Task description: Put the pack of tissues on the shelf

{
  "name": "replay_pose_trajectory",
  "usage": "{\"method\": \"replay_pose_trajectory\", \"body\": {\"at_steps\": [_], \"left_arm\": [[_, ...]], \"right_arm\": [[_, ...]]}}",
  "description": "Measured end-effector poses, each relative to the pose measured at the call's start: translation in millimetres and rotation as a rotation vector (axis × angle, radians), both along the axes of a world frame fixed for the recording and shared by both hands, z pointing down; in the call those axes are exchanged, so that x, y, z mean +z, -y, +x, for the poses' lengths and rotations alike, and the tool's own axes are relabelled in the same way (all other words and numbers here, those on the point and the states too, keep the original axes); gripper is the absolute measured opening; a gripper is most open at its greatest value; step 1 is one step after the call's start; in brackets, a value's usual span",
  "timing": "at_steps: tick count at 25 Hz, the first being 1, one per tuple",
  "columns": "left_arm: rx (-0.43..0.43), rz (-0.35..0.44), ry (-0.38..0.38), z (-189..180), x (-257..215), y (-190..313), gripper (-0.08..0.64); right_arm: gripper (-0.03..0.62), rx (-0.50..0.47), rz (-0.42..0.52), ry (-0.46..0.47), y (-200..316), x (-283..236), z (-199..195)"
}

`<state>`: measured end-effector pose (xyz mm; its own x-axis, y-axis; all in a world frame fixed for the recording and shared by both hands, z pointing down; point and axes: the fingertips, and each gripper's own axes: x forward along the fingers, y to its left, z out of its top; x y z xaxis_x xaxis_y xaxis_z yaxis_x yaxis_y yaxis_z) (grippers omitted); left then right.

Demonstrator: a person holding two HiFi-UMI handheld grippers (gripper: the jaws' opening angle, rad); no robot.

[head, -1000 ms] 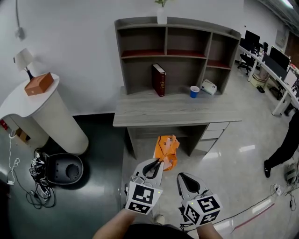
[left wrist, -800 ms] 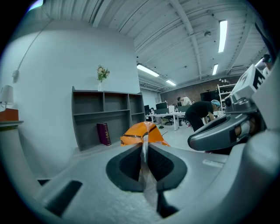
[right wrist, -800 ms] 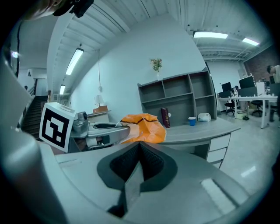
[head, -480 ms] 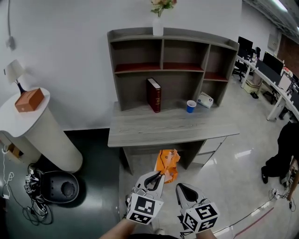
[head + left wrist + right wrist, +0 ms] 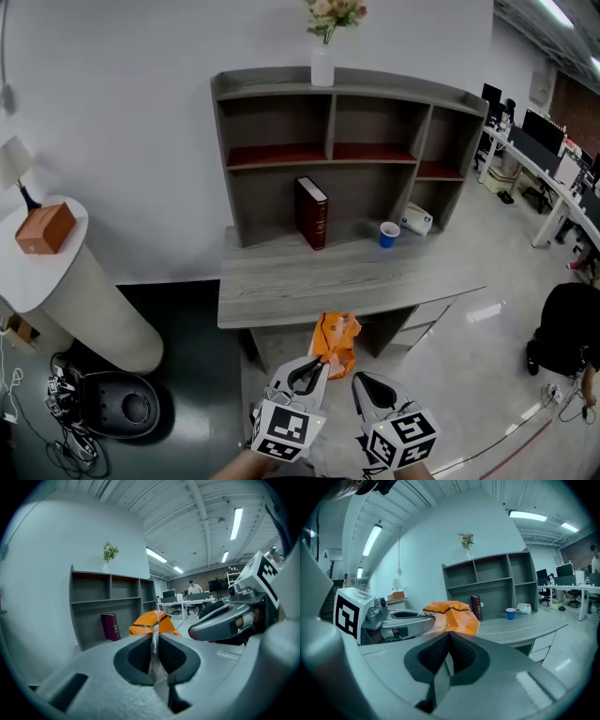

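Note:
An orange pack of tissues (image 5: 335, 339) hangs in front of the desk (image 5: 281, 300), below its front edge. My left gripper (image 5: 314, 367) is shut on the pack's thin plastic edge; in the left gripper view the pack (image 5: 152, 622) stands just past the closed jaws. My right gripper (image 5: 366, 382) sits beside it on the right, shut with nothing between its jaws. The right gripper view has the pack (image 5: 451, 616) to its left front. The grey shelf unit (image 5: 272, 157) stands on the desk against the wall.
On the desk under the shelf stand a dark red book (image 5: 311, 213), a blue cup (image 5: 389, 234) and a white box (image 5: 417, 221). A vase (image 5: 322, 66) tops the shelf. A round white table (image 5: 56, 272) with a brown box is left. A person (image 5: 562, 328) crouches at right.
The shelf and desk have shifted down and grown slightly in the head view. Both grippers keep their pose and the pack stays held. The person at right has bent lower.

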<state>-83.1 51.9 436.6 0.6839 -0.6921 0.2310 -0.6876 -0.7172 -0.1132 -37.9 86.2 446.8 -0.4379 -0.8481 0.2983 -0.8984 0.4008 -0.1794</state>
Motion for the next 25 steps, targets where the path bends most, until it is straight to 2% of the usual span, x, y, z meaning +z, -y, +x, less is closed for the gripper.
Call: {"method": "replay_pose_trajectory", "body": {"at_steps": [9,18,25], "left_arm": [[0.040,-0.004,0.000,-20.5,-0.4,40.4,0.002],[0.081,-0.013,-0.013,-19.1,-1.2,62.7,0.002],[0.038,-0.011,-0.023,-18.1,-8.1,85.3,0.002]], "right_arm": [[-0.003,0.020,-0.009,-0.007,45.8,1.5,-22.5],[-0.003,0.065,-0.013,-0.024,71.6,-0.3,-19.5],[-0.003,0.082,-0.006,-0.026,94.3,-2.9,1.4]]}}
